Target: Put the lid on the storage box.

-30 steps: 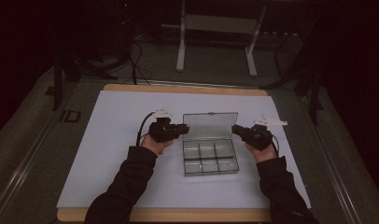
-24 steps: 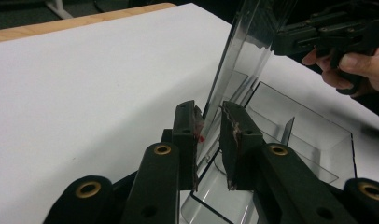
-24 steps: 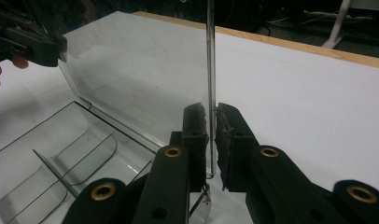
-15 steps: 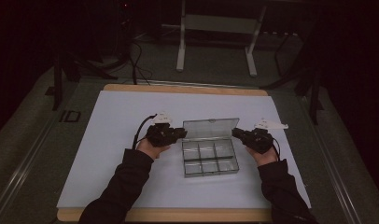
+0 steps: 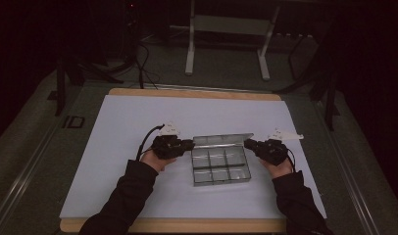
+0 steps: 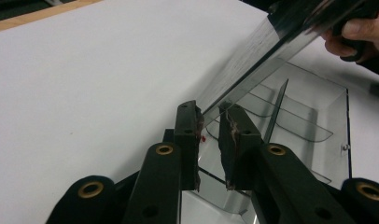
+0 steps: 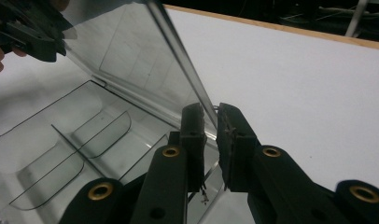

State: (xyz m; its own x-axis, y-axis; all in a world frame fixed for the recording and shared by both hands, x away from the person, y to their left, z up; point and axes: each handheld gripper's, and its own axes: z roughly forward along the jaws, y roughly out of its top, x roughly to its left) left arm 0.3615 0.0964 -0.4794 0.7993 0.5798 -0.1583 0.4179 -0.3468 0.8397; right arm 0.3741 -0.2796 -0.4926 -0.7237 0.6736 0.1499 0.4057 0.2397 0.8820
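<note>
A clear plastic compartment box stands on the white sheet, and its hinged lid is raised at the far side. My left gripper is shut on the lid's left end. My right gripper is shut on its right end. In the left gripper view the lid slants up from between the jaw tips of my left gripper, over the box's dividers. In the right gripper view the lid's edge runs into my right gripper, with the tray to its left.
The white sheet covers a wooden table whose edge shows at the back. A metal stand and cables sit on the dark floor beyond. Forearms in dark sleeves come in from below.
The lid's top edge has tipped toward the person, so it looks narrower from above. Both hands stay at the lid's ends with little movement.
</note>
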